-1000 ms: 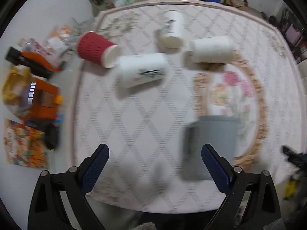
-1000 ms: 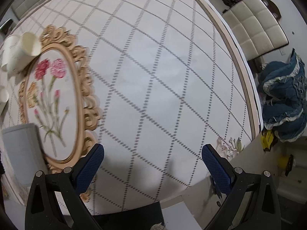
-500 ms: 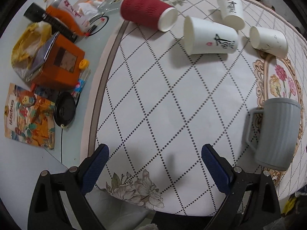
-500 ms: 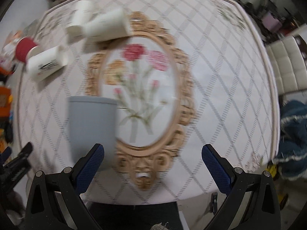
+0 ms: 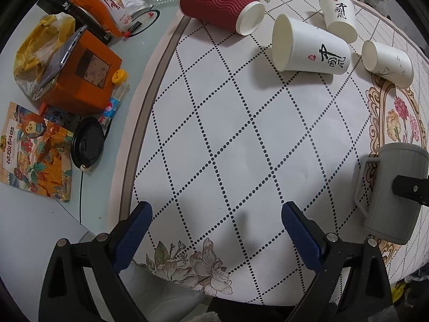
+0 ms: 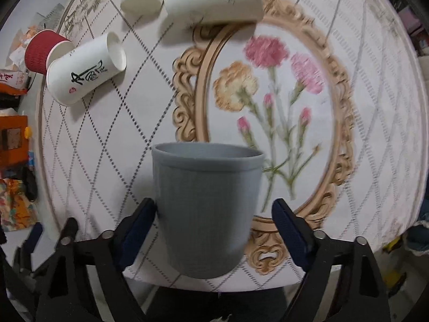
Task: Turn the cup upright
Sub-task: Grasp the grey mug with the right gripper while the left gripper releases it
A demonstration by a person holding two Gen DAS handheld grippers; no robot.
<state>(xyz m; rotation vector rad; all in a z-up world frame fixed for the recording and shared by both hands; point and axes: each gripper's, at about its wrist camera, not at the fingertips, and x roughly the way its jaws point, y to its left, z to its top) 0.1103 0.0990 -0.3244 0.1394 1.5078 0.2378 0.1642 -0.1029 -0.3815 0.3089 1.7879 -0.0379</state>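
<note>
A grey ribbed mug (image 6: 206, 209) stands upside down on the patterned cloth, wide rim on the cloth, between the open jaws of my right gripper (image 6: 214, 228); the left finger (image 6: 139, 222) touches or nearly touches its side, the right finger stands apart. In the left wrist view the mug (image 5: 388, 187) is at the right edge with its handle to the left, and a black part of the right gripper overlaps it. My left gripper (image 5: 217, 230) is open and empty above the cloth's near edge.
A red ribbed paper cup (image 5: 217, 5) and three white paper cups (image 5: 308, 48) lie on their sides at the far side of the cloth. An orange box (image 5: 83, 72), a bottle (image 5: 102, 2), a black lid (image 5: 87, 142) and a booklet (image 5: 32, 150) sit left of the cloth.
My right gripper has swung round and come in close around the grey mug, which now fills the space between its jaws. My left gripper has shifted slightly.
</note>
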